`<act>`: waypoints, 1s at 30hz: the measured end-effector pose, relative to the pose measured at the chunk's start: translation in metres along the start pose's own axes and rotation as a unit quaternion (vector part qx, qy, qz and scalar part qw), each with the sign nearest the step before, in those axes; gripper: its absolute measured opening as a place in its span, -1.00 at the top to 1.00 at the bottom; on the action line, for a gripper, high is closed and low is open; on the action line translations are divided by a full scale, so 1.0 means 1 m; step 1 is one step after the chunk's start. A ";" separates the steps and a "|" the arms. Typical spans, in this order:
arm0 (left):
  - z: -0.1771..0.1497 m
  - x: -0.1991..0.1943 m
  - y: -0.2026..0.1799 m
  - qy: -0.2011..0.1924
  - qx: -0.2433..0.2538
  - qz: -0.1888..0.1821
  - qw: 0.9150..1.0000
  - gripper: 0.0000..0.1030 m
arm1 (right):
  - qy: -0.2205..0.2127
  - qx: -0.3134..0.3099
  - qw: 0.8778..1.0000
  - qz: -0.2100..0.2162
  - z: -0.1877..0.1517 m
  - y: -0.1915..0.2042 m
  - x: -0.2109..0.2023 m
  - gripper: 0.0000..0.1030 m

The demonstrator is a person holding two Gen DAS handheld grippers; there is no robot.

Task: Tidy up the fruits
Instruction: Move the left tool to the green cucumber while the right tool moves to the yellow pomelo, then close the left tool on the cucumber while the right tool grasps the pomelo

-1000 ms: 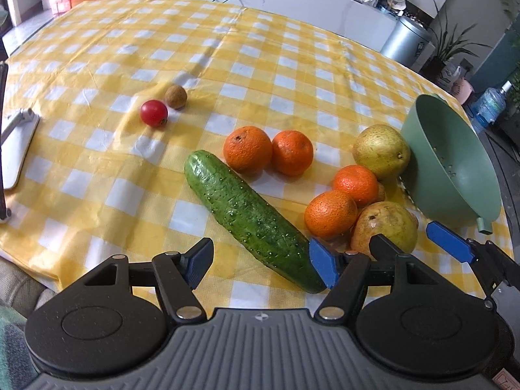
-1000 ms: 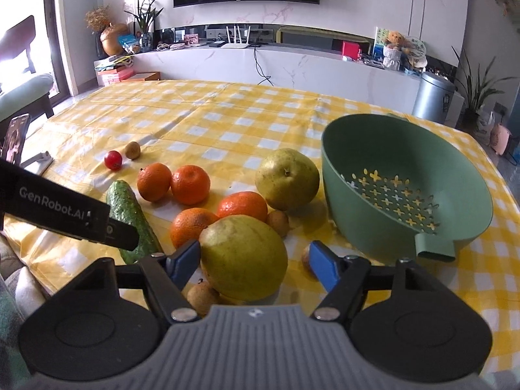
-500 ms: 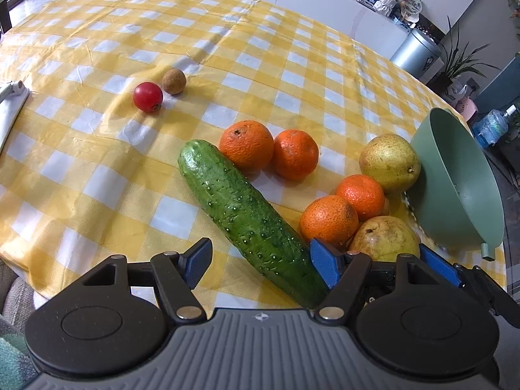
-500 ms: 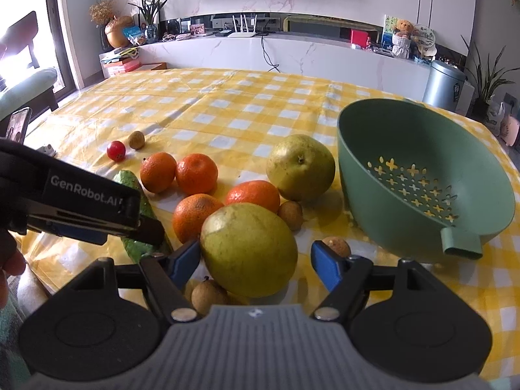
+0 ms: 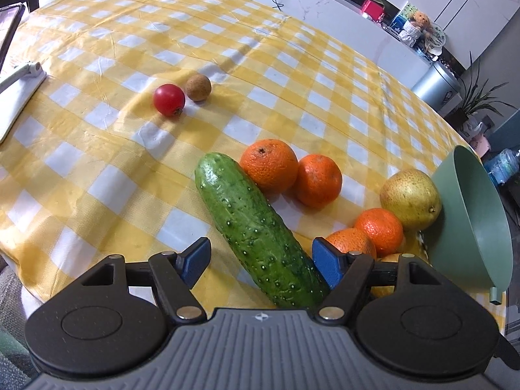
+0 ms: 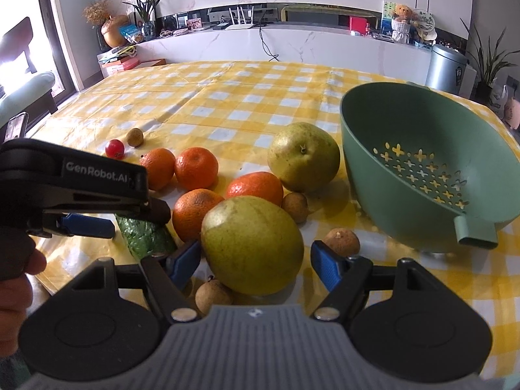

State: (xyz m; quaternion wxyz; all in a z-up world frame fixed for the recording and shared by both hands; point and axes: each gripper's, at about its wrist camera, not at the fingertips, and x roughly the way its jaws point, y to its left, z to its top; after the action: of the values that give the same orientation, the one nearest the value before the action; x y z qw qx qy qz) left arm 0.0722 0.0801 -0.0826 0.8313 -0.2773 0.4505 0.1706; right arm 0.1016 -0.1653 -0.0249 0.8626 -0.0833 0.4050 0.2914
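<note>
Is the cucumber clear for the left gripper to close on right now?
Probably yes. The left gripper is opening, and its jaws already straddle the cucumber near its close end, pads not touching. The nearest orange sits just outside the right pad and might get nudged.

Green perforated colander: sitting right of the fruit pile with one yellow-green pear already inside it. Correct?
Not quite. The green perforated colander does sit right of the fruit pile, but it is empty; the right wrist view shows both yellow-green pears on the yellow checked tablecloth.
</note>
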 end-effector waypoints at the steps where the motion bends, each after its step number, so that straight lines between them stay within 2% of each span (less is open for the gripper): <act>1: 0.000 0.000 -0.001 -0.002 0.002 0.002 1.000 -0.61 | 0.000 0.000 1.000 0.000 0.000 0.000 0.000 -0.40; 4: -0.001 0.002 -0.003 -0.007 0.007 0.004 1.000 -0.56 | -0.001 -0.001 1.000 -0.001 0.000 0.000 0.000 -0.40; 9: -0.002 0.002 -0.005 -0.011 0.015 -0.004 1.000 -0.37 | -0.003 -0.006 1.000 -0.004 -0.001 0.001 0.000 -0.39; 12: -0.003 0.001 -0.004 -0.012 0.012 -0.007 1.000 -0.34 | -0.005 -0.006 1.000 -0.003 -0.001 0.001 -0.001 -0.25; 17: -0.004 -0.003 -0.001 -0.015 0.008 -0.018 1.000 -0.19 | -0.014 -0.008 1.000 -0.014 -0.003 0.002 -0.004 -0.25; 22: -0.005 -0.014 -0.003 -0.027 0.022 -0.035 0.999 0.00 | -0.045 -0.015 0.999 -0.011 -0.005 0.004 -0.016 -0.24; 30: -0.009 -0.038 -0.010 -0.049 0.059 -0.055 0.996 0.12 | -0.045 -0.016 0.999 -0.016 -0.008 0.005 -0.023 -0.24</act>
State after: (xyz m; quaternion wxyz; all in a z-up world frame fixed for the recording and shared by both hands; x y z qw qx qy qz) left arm 0.0509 0.0653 -0.0511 0.8753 -0.2434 0.4029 0.1109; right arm 0.0821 -0.1744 -0.0124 0.8834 -0.0900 0.3594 0.2870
